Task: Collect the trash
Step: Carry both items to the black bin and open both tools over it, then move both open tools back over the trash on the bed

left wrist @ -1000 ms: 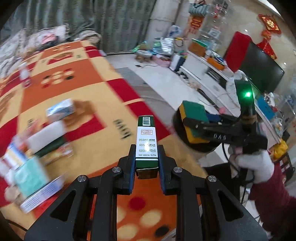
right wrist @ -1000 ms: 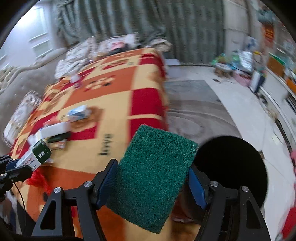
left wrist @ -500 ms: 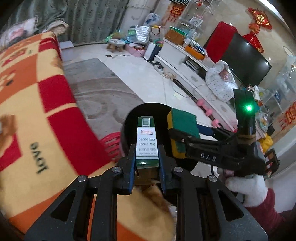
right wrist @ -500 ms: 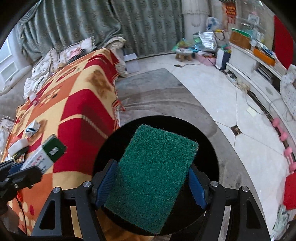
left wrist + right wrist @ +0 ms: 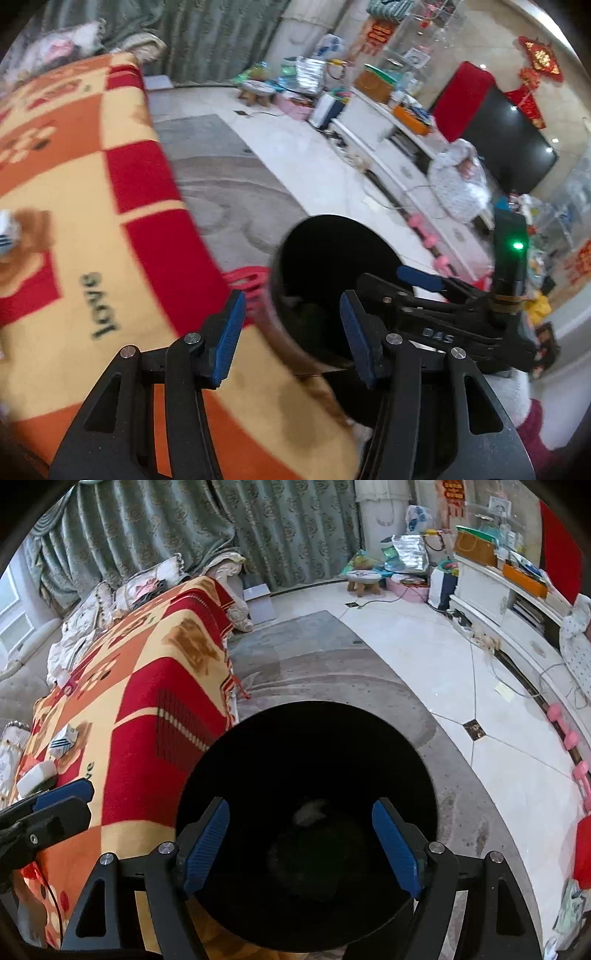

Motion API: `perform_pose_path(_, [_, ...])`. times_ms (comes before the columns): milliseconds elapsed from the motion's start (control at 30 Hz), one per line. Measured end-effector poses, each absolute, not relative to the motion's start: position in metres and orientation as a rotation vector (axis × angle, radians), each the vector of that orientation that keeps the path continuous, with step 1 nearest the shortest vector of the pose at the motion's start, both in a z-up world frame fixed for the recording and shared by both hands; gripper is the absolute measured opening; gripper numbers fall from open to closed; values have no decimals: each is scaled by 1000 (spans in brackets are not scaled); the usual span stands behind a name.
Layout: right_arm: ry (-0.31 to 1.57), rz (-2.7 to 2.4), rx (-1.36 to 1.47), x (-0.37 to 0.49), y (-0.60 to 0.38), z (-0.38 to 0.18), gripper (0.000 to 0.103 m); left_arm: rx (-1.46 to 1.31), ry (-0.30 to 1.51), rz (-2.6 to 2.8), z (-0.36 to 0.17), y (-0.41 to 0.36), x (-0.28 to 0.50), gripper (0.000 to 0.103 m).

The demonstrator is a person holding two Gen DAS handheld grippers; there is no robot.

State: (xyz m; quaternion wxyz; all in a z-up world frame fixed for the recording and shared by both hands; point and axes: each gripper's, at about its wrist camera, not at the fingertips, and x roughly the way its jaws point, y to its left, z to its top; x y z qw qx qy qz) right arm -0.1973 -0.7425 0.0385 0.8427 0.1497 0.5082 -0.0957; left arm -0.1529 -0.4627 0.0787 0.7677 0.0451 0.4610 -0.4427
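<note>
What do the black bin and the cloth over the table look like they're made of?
Round black bin: probably plastic, matt; its thin smooth rim shows no shine, and the inside is too dark to tell more. Red, orange and yellow checked cloth: a soft, fuzzy woven blanket by its look, draping over the edge with a fringed hem.

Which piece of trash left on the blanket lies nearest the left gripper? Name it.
The plain white box, just beyond the left gripper. The blue-striped carton lies farther up the blanket.
</note>
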Motion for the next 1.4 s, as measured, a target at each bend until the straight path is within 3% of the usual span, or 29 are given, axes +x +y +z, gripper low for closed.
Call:
perform_pose_path(700, [992, -1, 160, -168, -613, 76, 78, 140, 838, -564, 101, -343, -146, 52])
perform_pose_path(1400, [980, 233, 55, -150, -491, 84, 78, 63, 824, -357, 102, -215, -134, 52])
